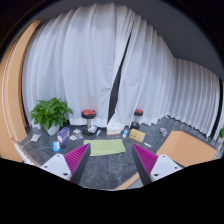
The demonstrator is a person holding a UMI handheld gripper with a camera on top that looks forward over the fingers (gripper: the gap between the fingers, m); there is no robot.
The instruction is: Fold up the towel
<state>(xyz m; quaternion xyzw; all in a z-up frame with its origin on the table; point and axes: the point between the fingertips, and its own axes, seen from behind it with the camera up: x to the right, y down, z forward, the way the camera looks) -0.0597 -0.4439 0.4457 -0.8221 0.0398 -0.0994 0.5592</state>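
Note:
A light green towel (106,147) lies flat on the dark grey tabletop (110,170), just ahead of my fingers and between their lines. My gripper (111,158) is open, held above the table in front of the towel's near edge. Its magenta pads (75,157) stand wide apart with nothing between them. The towel is spread out in one layer as far as I can see.
A potted green plant (50,113) stands at the back left. Small items, a box (137,134) and two red-topped stools (90,115) lie beyond the towel. White curtains (120,70) close the back. A wooden surface (185,148) is at the right.

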